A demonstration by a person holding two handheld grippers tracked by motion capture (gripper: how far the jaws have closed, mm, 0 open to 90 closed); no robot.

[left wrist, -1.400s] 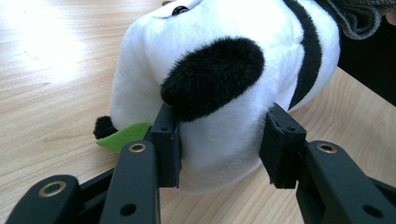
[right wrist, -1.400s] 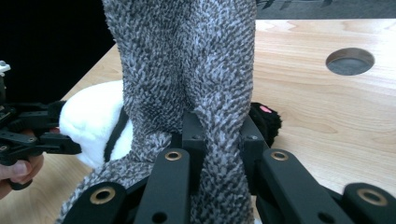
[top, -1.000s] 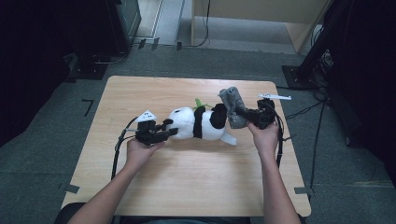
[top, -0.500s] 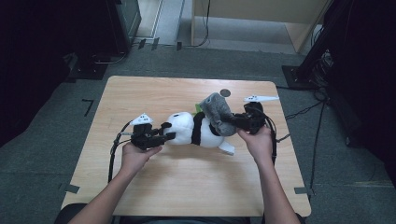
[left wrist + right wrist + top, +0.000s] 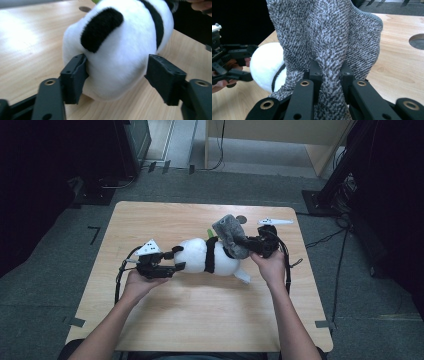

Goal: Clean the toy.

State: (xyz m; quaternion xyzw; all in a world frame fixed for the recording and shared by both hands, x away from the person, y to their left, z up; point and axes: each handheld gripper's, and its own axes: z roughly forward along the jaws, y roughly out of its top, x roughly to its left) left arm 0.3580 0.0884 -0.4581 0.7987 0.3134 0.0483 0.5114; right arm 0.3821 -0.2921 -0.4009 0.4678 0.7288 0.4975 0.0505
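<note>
While right gripper [image 5: 328, 72] pinches grey sock [image 5: 332, 32], left gripper [image 5: 117, 75] opening around panda plush [image 5: 117, 47].

Lab or studio, bare wooden table [image 5: 200, 320] on grey carpet [image 5: 45, 285], black equipment stands [image 5: 340, 175] (cables trailing)

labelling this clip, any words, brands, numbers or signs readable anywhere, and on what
No readable text anywhere.
Dark marks on the grey plate atop the left gripper are too small to read.
The panda plush, grey sock and table carry no lettering.
</note>
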